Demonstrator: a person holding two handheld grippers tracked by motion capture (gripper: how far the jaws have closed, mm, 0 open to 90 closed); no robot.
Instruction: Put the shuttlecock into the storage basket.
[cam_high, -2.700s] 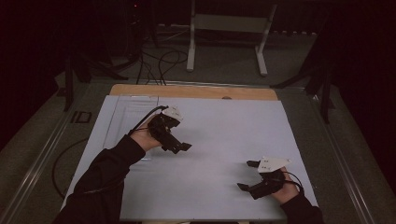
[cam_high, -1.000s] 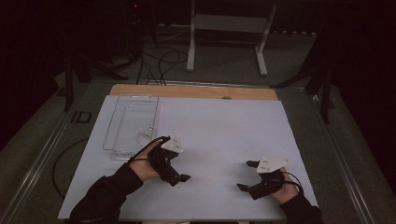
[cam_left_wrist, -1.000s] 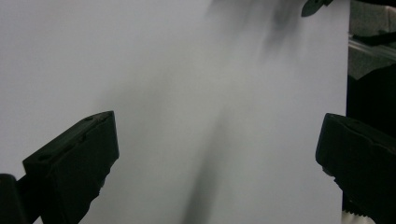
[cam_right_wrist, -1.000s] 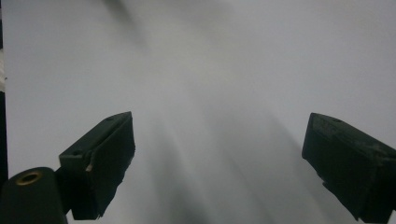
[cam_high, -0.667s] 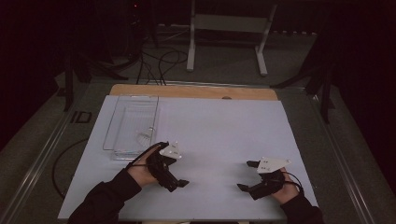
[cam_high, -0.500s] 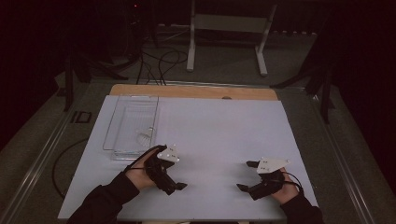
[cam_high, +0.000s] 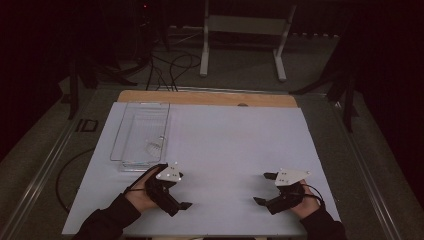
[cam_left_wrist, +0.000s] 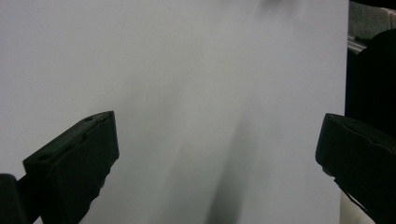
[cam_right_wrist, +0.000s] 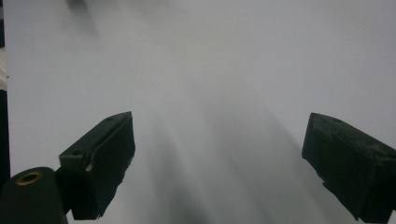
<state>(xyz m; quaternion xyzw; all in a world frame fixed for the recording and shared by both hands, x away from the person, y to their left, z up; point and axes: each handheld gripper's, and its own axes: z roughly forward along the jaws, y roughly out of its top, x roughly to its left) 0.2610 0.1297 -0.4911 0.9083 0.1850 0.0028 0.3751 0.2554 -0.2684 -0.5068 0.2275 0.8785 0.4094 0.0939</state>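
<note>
**Both grippers wide and empty at the near edge, tray parked to the left**

High view: Left gripper (cam_high: 178, 206) low over the near-left part of the white worktop (cam_high: 230, 145), jaws apart with nothing between them, held in a hand that comes in from the bottom edge. Right gripper (cam_high: 263, 188) mirrored on the near-right side, jaws spread wide and likewise empty, well apart from the other. Clear plastic tray (cam_high: 117, 146) flat on the worktop's left side, just beyond the left gripper and near it but not touched. Small pale item (cam_high: 156, 145) inside the tray, too faint to name. Tray probably kept to one side to leave the middle of the sheet free for work. Grippers probably held low and open as a ready posture, symmetrical about the centre, with the left one best placed to go for the tray. Strip of bare wood (cam_high: 207, 98) along the far edge; white stand (cam_high: 245, 25) and cables (cam_high: 170, 65) on the floor behind.

Left gripper view: Two black jaws far apart at the lower corners, bare white sheet in between, soft shadows only. Dark shape (cam_left_wrist: 373, 70) at the right edge, not identifiable. No tray ahead, so aimed away from it for now.

Right gripper view: Same picture: jaws wide, plain white worktop ahead, nothing in reach.
</note>
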